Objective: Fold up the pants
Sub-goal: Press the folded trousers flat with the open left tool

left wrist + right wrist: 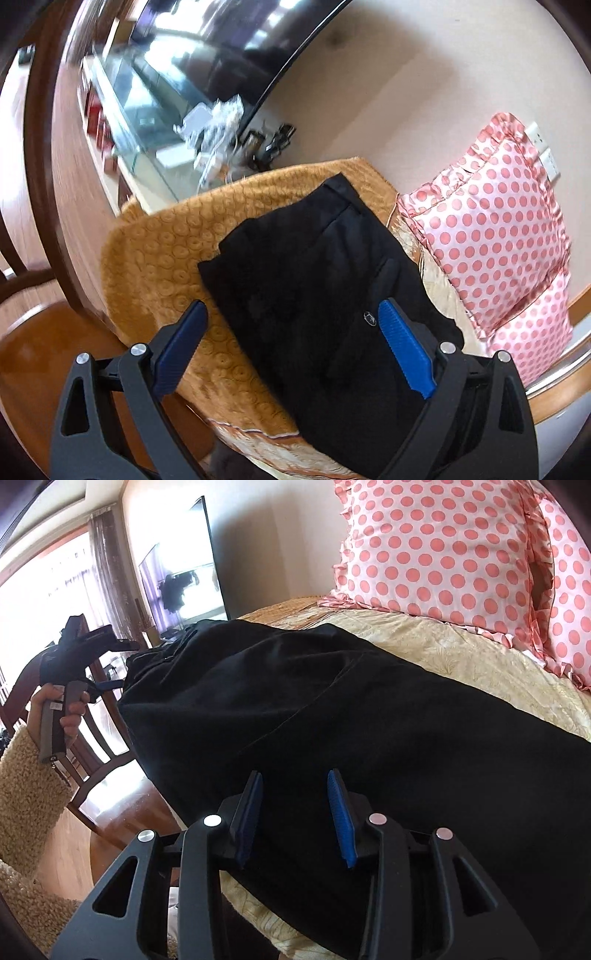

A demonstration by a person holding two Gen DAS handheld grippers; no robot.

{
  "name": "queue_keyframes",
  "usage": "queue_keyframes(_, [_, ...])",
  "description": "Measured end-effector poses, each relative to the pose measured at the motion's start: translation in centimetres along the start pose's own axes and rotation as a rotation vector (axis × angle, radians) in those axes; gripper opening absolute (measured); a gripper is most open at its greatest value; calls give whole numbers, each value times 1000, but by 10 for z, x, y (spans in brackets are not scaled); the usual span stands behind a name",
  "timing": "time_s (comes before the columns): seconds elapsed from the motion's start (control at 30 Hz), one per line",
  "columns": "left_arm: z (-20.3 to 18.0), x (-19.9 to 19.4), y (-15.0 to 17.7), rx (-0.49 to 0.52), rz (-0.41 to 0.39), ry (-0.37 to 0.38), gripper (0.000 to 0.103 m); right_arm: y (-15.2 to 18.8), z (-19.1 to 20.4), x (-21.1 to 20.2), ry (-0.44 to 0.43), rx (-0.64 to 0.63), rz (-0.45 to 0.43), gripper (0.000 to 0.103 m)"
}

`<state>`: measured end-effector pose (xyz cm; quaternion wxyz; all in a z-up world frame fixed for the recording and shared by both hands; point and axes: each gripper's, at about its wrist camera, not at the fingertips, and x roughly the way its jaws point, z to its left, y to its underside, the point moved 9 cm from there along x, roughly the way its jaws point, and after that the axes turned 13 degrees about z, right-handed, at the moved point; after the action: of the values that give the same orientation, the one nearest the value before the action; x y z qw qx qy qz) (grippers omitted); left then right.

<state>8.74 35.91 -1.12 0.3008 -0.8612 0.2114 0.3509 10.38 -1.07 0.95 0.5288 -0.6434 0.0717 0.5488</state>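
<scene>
Black pants (314, 277) lie folded into a thick block on a tan blanket (159, 258). My left gripper (293, 308) hangs open just above their near edge, one pad over the fabric and the other over the blanket, nothing between them. In the right wrist view the pants (332, 701) fill the middle. My right gripper (294, 775) sits low over their near end, pads apart with bare inner faces, gripping nothing. The left gripper (123, 664) shows at the pants' far left end, held by a hand (70, 716) in a fuzzy cream sleeve.
Pink polka-dot pillows (443, 546) lean against the wall behind the pants, on a cream quilt (461, 653). A wooden chair (99, 738) stands off the bed's left side. A dark TV screen (221, 44) and a cluttered cabinet top (218, 133) lie beyond the blanket.
</scene>
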Motion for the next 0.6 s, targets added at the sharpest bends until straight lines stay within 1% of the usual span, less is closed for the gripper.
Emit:
queue_keyframes(0.07, [1,1,-1,1,6,-1,93,0,0,0,1,-1,-1,39])
queue_keyframes(0.2, [-3,3,0,11,12,42,93,-1,0,1,0,-2,-4,40])
queue_keyframes(0.37, [-7,6,-1,7,25,61,93,-1,1,1,-1,-4,-10,40])
queue_keyframes(0.47, [-11,6,5,-17,49,151,92,-1,1,1,-1,-7,-12,40])
queue_keyframes(0.5, [-13,6,9,-27,65,194,92,-1,1,0,-1,-7,-13,40])
queue_keyframes(0.57, [-16,5,14,-41,82,239,90,-1,1,1,-1,-6,-14,40])
queue_keyframes(0.6, [-18,6,18,-53,103,279,90,-1,1,1,-1,-6,-15,40])
